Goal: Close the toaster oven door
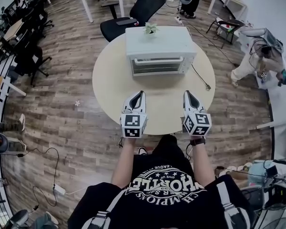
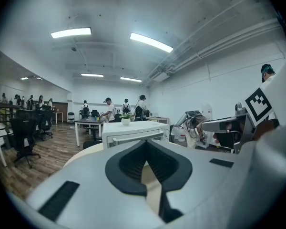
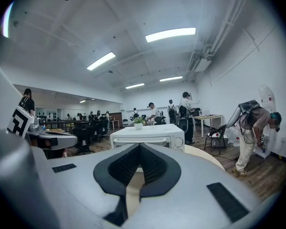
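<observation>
Head view: left tool (image 1: 139, 94), right tool (image 1: 188, 93) closed, empty, over round table (image 1: 109, 82); floor (image 1: 62, 109) seemingly wood.

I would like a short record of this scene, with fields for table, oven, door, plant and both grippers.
table: round, pale
toaster oven: white, on far half of table
door: looks shut, handle at top
plant: small, on oven top
left gripper: fingers together, empty, short of oven
right gripper: fingers together, empty, short of oven
</observation>
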The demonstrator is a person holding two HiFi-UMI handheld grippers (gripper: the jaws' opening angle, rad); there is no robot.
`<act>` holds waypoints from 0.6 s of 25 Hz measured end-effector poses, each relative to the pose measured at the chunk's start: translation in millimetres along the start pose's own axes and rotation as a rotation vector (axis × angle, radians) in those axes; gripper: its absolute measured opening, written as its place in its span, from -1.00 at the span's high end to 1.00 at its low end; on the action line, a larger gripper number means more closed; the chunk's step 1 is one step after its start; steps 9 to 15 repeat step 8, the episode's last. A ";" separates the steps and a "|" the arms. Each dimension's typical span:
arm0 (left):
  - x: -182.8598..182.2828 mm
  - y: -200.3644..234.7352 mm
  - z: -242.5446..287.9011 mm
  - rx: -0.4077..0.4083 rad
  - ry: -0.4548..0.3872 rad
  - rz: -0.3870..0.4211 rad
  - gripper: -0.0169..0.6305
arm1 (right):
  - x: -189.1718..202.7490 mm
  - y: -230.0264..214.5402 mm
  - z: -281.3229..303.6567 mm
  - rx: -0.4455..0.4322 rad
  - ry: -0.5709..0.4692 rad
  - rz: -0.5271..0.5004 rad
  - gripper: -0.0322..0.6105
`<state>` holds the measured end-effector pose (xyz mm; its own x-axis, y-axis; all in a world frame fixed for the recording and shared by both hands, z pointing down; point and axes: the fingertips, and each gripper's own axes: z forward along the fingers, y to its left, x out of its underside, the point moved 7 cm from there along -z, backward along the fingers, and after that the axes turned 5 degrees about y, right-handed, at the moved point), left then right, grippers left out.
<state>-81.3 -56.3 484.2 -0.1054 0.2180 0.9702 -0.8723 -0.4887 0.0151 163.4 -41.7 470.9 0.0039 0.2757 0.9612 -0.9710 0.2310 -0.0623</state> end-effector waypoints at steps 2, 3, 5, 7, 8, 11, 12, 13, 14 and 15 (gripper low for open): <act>-1.2 2.3 2.7 -0.013 0.000 -0.004 0.89 | 0.7 -4.4 6.5 -0.021 0.005 0.022 0.83; -2.4 4.2 4.8 -0.024 -0.002 -0.009 0.89 | 0.1 -7.7 11.0 -0.034 0.010 0.024 0.83; -3.7 7.4 9.4 -0.052 -0.007 -0.023 0.89 | -1.8 -14.7 18.6 -0.060 0.026 -0.005 0.83; -1.7 9.8 13.8 -0.073 -0.004 -0.040 0.89 | -2.2 -20.5 24.2 -0.088 0.050 -0.048 0.83; -0.3 11.1 16.1 -0.083 -0.002 -0.048 0.89 | -2.2 -23.1 27.0 -0.103 0.062 -0.069 0.83; -0.3 11.1 16.1 -0.083 -0.002 -0.048 0.89 | -2.2 -23.1 27.0 -0.103 0.062 -0.069 0.83; -0.3 11.1 16.1 -0.083 -0.002 -0.048 0.89 | -2.2 -23.1 27.0 -0.103 0.062 -0.069 0.83; -0.3 11.1 16.1 -0.083 -0.002 -0.048 0.89 | -2.2 -23.1 27.0 -0.103 0.062 -0.069 0.83; -0.3 11.1 16.1 -0.083 -0.002 -0.048 0.89 | -2.2 -23.1 27.0 -0.103 0.062 -0.069 0.83; -0.3 11.1 16.1 -0.083 -0.002 -0.048 0.89 | -2.2 -23.1 27.0 -0.103 0.062 -0.069 0.83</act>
